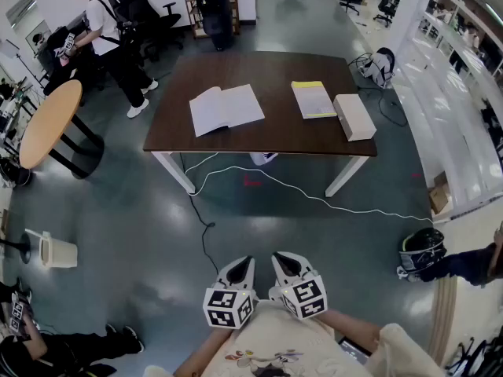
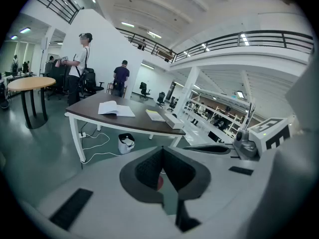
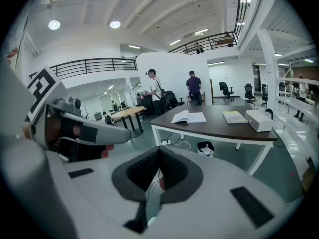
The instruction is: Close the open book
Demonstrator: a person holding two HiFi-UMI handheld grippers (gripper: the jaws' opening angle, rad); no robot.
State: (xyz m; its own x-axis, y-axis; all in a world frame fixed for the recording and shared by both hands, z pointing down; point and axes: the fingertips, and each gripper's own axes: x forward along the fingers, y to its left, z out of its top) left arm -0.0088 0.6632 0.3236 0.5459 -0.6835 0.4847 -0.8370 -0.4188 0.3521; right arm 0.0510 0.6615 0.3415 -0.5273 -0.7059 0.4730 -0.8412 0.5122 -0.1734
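The open white-paged book (image 1: 226,108) lies face up on the left half of a dark brown rectangular table with white legs (image 1: 259,136), far ahead of the person and well apart from both grippers. Its two spreads lie nearly flat, the left page lifting a little at the spine, and nothing rests on it. To its right on the same tabletop lie a yellow-edged closed booklet (image 1: 313,99) and, just beside that near the right edge, a long white box (image 1: 354,116).

Under the table stands a small white bin (image 2: 126,143), and a thin white cable (image 1: 314,199) trails across the glossy grey-green floor (image 1: 157,210). To the left stands a round light-wood table (image 1: 49,124), with a person in a white shirt (image 1: 106,34) behind it among black office chairs. The room is a tall open hall with a railed upper gallery.

Low in the head view, close to the person's body, the left gripper (image 1: 244,261) and the right gripper (image 1: 283,259) sit side by side above the floor, each with its jaws pressed together on nothing.
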